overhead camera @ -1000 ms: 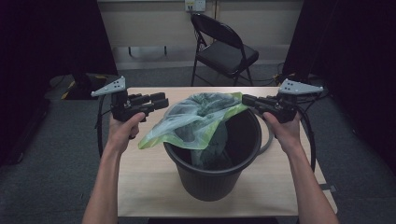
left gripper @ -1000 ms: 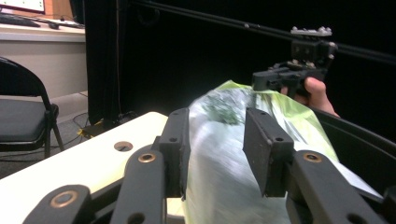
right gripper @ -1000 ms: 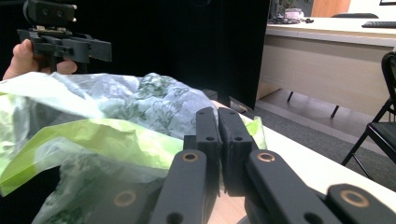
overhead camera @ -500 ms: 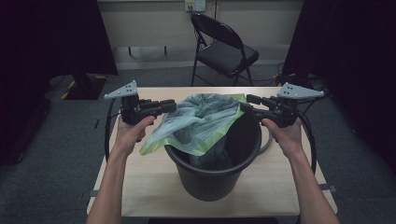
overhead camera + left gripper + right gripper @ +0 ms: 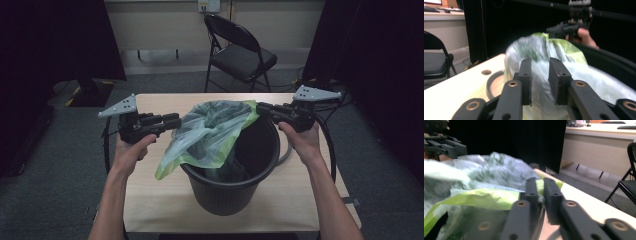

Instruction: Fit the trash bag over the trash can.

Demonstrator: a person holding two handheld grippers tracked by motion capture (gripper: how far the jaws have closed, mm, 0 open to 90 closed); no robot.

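With the right hand-held gripper (image 5: 262, 108) clamped on the translucent green plastic bag (image 5: 212, 132), the left hand-held gripper (image 5: 176, 120), part-open around film, should pinch, then stretch it over the round black plastic bin (image 5: 235, 187) rim.

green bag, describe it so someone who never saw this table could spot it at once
On the light wooden table stands a black bin. The green bag is the thin, see-through plastic liner draped across the bin's mouth, stretched between the left gripper and the right gripper. It is the one pale, crinkled, soft thing among hard black parts.
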